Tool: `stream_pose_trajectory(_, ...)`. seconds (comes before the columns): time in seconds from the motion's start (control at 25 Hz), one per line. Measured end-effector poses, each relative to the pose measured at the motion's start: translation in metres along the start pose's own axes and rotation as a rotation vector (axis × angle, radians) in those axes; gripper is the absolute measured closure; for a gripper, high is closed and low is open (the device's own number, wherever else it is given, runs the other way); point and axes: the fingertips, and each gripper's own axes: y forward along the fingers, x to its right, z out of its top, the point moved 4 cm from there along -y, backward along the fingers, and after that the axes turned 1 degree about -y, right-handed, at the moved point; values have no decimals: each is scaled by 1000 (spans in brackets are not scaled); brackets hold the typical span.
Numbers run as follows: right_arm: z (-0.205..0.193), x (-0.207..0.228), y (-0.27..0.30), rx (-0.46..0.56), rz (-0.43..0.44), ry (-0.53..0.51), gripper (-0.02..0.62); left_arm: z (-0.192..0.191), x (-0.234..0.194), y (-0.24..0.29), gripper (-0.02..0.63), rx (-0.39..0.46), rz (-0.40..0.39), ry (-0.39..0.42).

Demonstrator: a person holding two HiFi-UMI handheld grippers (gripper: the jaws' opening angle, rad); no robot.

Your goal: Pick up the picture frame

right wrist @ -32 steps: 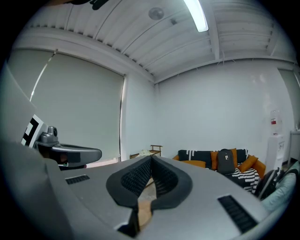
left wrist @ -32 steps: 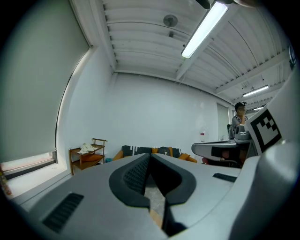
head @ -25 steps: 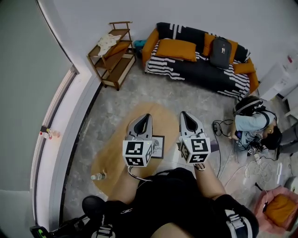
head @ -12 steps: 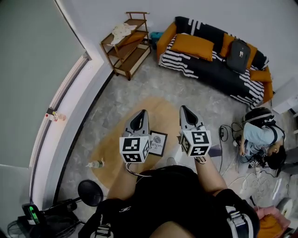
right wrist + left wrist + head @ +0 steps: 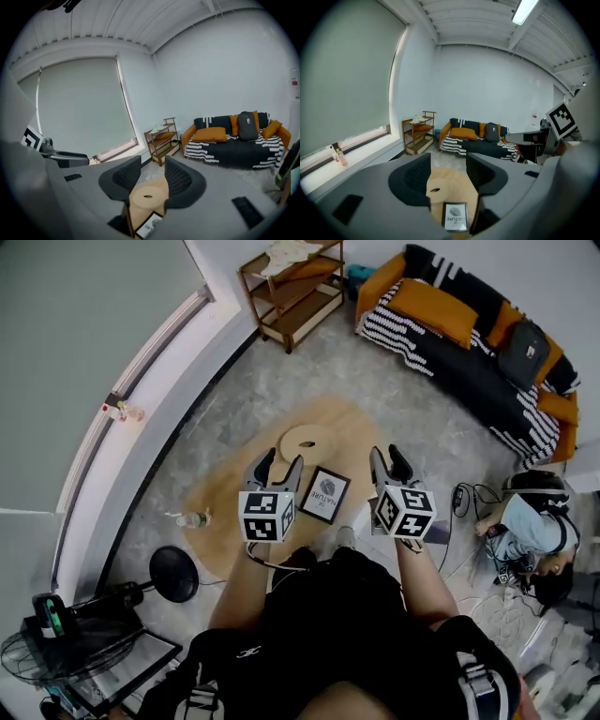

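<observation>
Vs 1.3 s ago: both grippers point down at the floor instead of the ceiling, and the jaws are parted, not shut. Around: striped sofa (image 5: 459,343) w/ orange cushions at far wall, low wavy wooden tabletop (image 5: 234,512), wooden shelf unit (image 5: 291,287) by window, round disc (image 5: 311,439) on tabletop, small bottle (image 5: 187,518) at its left edge. Picture frame (image 5: 323,494) lies flat on tabletop just below disc, showing btwn both grippers. L gripper (image 5: 277,463) & R gripper (image 5: 389,457): jaws moderately apart, empty, touching nothing.
</observation>
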Motion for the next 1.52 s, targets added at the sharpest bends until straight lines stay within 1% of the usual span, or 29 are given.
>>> stream_pose_trajectory(0.16, -59, -1, 20, -153, 10, -5, 437, -48, -24, 7, 371, -90, 26, -44)
stream_pose_trajectory(0.28, -100, 4, 26, -254, 15, 12, 437, -91, -31, 19, 371, -187, 34, -63)
stream_pose_trajectory(0.4, -130, 14, 28, -331, 25, 65, 437, -127, -30, 31, 371, -269, 32, -83)
stream_pose_trajectory(0.64, -186, 37, 39, -460, 16, 87, 437, -199, -29, 55, 371, -412, 18, -128)
stream_pose_trajectory(0.76, -223, 47, 57, -513, 33, 94, 437, -233, -33, 76, 370, -446, 10, -150)
stream_pose_trajectory(0.88, -271, 55, 76, -580, 49, 85, 437, -272, -41, 99, 371, -477, 3, -171)
stream_pose_trajectory(1.08, -364, 70, 122, -663, 43, 96, 437, -361, -65, 150, 371, -544, -22, -218)
stream_pose_trajectory(1.32, -450, 96, 169, -685, 31, 140, 437, -444, -70, 193, 371, -613, -51, -236)
stream_pose_trajectory(1.52, -508, 120, 217, -687, 10, 159, 442, -496, -79, 248, 371, -605, -89, -243)
